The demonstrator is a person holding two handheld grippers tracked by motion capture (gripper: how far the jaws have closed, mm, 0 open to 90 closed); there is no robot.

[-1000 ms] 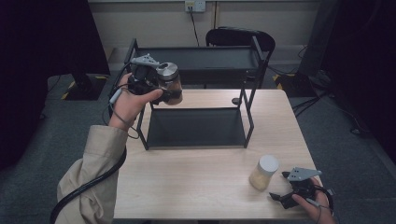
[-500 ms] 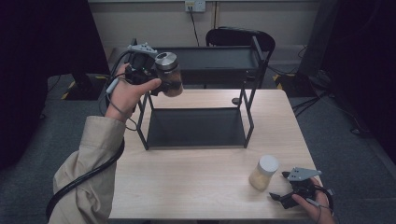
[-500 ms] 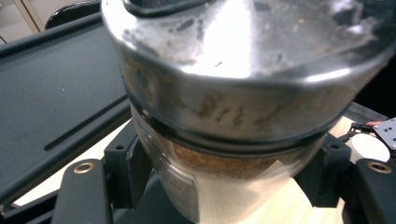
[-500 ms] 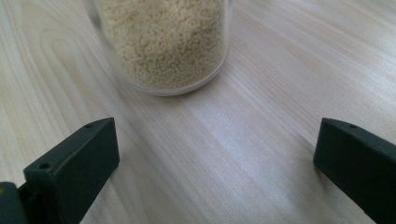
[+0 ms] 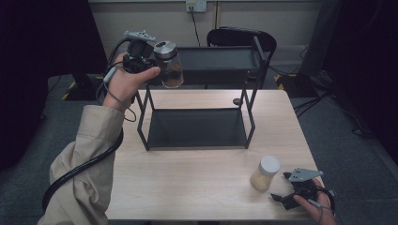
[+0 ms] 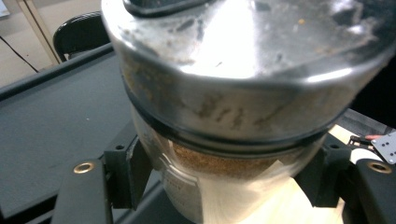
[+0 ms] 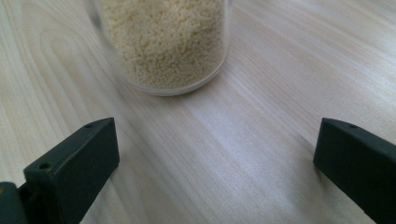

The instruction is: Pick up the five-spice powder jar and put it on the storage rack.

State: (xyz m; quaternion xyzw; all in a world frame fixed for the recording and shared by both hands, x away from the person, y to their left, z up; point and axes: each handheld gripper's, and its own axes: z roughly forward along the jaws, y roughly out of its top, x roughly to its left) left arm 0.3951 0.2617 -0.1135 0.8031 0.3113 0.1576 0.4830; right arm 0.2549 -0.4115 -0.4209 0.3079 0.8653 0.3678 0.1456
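Brushed-metal lid over clear glass: the round glass jar of brown powder with a silver lid [image 5: 169, 63] is clamped between the jaws of the left gripper [image 5: 155, 61], held in the air at the upper left corner of the black metal two-tier shelf rack [image 5: 199, 101]. In the left gripper view the two black jaws press on either side of the glass body just under the lid's dark seal ring; the jar [image 6: 233, 116] stands close to upright, its base clear of any surface. The rack's dark upper shelf lies behind and below it (the jar overlaps that shelf's left end in the high view, though whether it is over the shelf or just in front of it I cannot tell).

The right gripper [image 5: 293, 187] rests low at the near right corner of the pale wooden table [image 5: 187, 187], jaws spread wide with only bare tabletop between them. Just beyond them, not touching, stands a clear cylindrical jar of pale yellow grains with a white lid [image 5: 265, 172]; the right gripper view shows its lower part [image 7: 163, 42] sitting flat on the wood.
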